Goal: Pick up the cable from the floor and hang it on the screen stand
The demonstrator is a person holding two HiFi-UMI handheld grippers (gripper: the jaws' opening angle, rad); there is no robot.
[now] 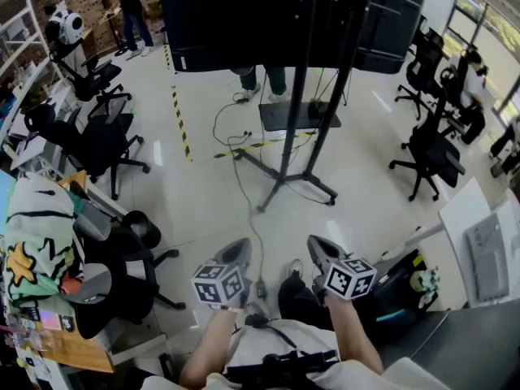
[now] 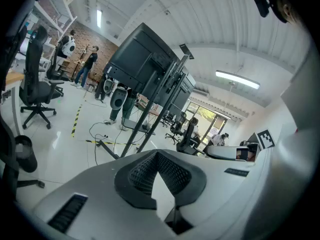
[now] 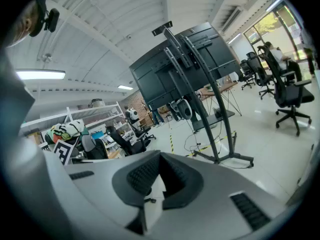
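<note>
A thin dark cable (image 1: 246,187) trails across the pale floor from the foot of the screen stand (image 1: 295,136) toward my feet. The stand carries a large black screen (image 1: 268,15). My left gripper (image 1: 236,253) and right gripper (image 1: 318,249) hover side by side low in the head view, both shut and holding nothing, well short of the stand. In the left gripper view, the gripper (image 2: 157,155) points at the stand (image 2: 142,116), with the cable (image 2: 95,136) on the floor beside it. From the right gripper (image 3: 160,157), the stand (image 3: 216,119) and cable (image 3: 192,143) lie ahead.
Black office chairs stand at the left (image 1: 106,140) and the right (image 1: 429,149). Yellow-black tape (image 1: 179,120) runs along the floor left of the stand. A person's legs (image 1: 262,80) show behind the screen. A cluttered desk (image 1: 36,242) is at the left and a grey table (image 1: 479,250) at the right.
</note>
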